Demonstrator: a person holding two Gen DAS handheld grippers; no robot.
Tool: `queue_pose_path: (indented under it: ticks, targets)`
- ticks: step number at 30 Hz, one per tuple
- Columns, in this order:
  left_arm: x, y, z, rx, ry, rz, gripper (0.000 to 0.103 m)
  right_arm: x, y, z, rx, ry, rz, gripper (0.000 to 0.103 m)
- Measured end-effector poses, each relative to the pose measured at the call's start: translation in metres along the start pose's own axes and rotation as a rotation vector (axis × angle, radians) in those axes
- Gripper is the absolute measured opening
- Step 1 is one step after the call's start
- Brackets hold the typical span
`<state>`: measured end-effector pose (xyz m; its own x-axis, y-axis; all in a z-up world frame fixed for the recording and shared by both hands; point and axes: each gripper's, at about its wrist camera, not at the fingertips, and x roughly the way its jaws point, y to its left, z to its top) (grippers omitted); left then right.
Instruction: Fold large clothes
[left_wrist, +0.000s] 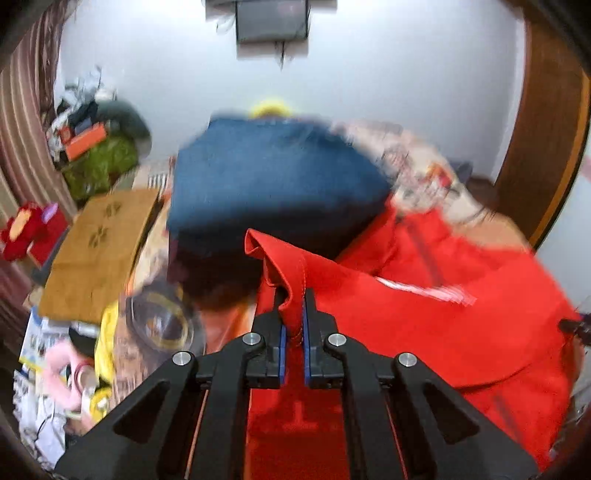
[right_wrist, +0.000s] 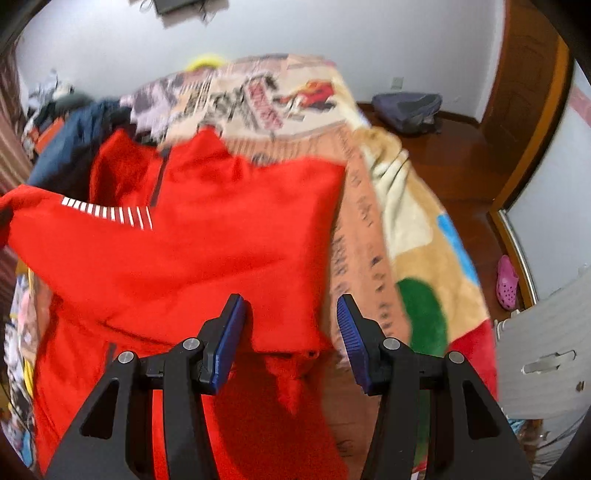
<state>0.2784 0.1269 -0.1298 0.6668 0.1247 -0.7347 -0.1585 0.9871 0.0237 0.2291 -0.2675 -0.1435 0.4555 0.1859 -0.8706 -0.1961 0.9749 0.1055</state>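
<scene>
A large red garment (right_wrist: 192, 251) with a dark zip and a white striped patch lies spread on a patterned blanket (right_wrist: 402, 206) on the bed. My left gripper (left_wrist: 293, 306) is shut on a raised fold at the red garment's edge (left_wrist: 280, 262); the rest of the garment (left_wrist: 424, 314) stretches to the right. My right gripper (right_wrist: 291, 306) is open and empty, just above the garment's near right edge. Both views are blurred by motion.
A folded blue garment (left_wrist: 273, 173) lies on the bed beyond the red one. A brown cardboard box (left_wrist: 99, 251) and clutter sit at the left. A dark bag (right_wrist: 406, 107) and a pink shoe (right_wrist: 506, 280) lie on the wooden floor at the right.
</scene>
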Motion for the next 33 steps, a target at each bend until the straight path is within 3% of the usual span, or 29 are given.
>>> queue_pose_path:
  ticks: [4, 7, 12, 17, 22, 25, 33]
  targets:
    - [0.042, 0.017, -0.04, 0.011, 0.149, 0.039, 0.007, 0.001, 0.001, -0.005, 0.017, -0.009, 0.006, 0.053]
    - [0.062, 0.03, -0.064, 0.015, 0.252, 0.041, 0.015, 0.0, -0.001, -0.006, 0.031, 0.001, 0.016, 0.053]
    - [0.076, 0.038, -0.086, 0.036, 0.337, 0.106, 0.024, -0.003, 0.003, -0.003, 0.005, 0.011, -0.002, 0.053]
    - [0.056, 0.04, -0.073, 0.032, 0.28, 0.083, 0.042, -0.014, 0.012, 0.005, -0.032, -0.018, -0.016, 0.053]
    - [0.024, 0.02, -0.037, 0.076, 0.154, 0.044, 0.045, -0.032, 0.022, 0.021, -0.063, -0.091, 0.004, 0.053]
    - [0.008, 0.001, -0.015, 0.106, 0.085, 0.004, 0.053, -0.04, 0.03, 0.033, -0.081, -0.133, 0.021, 0.053]
    - [0.016, -0.046, 0.025, 0.179, 0.02, -0.063, 0.056, -0.034, 0.053, 0.075, -0.12, -0.175, 0.109, 0.054]
